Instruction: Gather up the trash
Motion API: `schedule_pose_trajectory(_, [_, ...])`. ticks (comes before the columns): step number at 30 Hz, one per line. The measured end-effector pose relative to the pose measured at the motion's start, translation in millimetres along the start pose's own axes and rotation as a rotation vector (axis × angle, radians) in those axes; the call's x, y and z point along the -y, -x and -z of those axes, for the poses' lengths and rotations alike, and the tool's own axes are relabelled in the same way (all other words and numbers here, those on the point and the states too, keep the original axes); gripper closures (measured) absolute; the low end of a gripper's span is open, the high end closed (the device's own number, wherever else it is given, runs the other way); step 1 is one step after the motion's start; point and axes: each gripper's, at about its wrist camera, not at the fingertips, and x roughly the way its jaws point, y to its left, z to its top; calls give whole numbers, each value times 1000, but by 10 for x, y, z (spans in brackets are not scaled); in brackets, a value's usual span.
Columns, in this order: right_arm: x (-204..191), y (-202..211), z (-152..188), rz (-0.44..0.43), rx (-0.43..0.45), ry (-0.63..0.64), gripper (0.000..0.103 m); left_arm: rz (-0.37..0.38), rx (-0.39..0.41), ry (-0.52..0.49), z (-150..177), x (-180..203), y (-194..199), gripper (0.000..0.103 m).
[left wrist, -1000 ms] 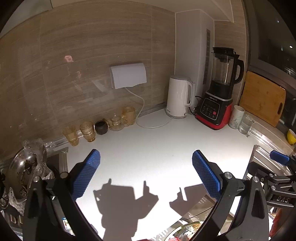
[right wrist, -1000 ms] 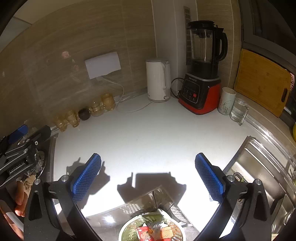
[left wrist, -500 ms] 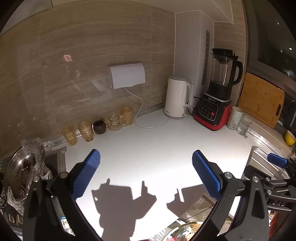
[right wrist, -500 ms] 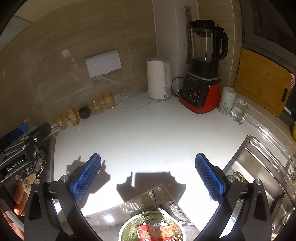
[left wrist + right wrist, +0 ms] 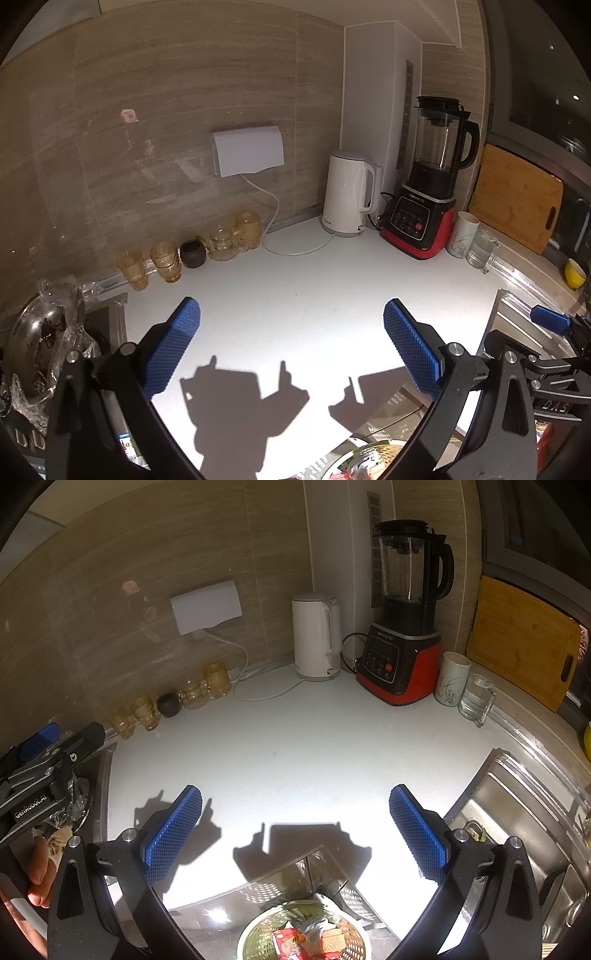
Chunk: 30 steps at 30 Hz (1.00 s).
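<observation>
Both grippers hang spread and empty over a bare white counter (image 5: 295, 746), the left gripper (image 5: 291, 347) beside the right gripper (image 5: 295, 830). The trash (image 5: 306, 941), red wrappers and a biscuit-like square, sits in a pale green basket (image 5: 258, 930) below the right gripper, at the counter's near edge. The risk, as it looks from here: thin, crinkly wrappers could slip from the ribbed blue pads (image 5: 173, 834), and a careless dip could tip the light mesh basket into the steel sink (image 5: 517, 812). A swing wide might clip the amber glasses (image 5: 166, 260) lined up along the wall. The smooth white kettle (image 5: 347, 199) and red-based blender (image 5: 424, 206) stand well apart.
</observation>
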Motion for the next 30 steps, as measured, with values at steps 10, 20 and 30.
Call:
schedule_pose_trajectory(10, [2,10,-7,6,1,-2,2,20,-5,-17,-12,-5,-11,8])
schedule_pose_trajectory(20, [-2,16,-8,4,1,3,2,9,9,-34,-21,29,-24,8])
schedule_pose_trajectory(30, [1,4,-10,3,-2,4,2,28,-20,-19,-16,-17,-67,8])
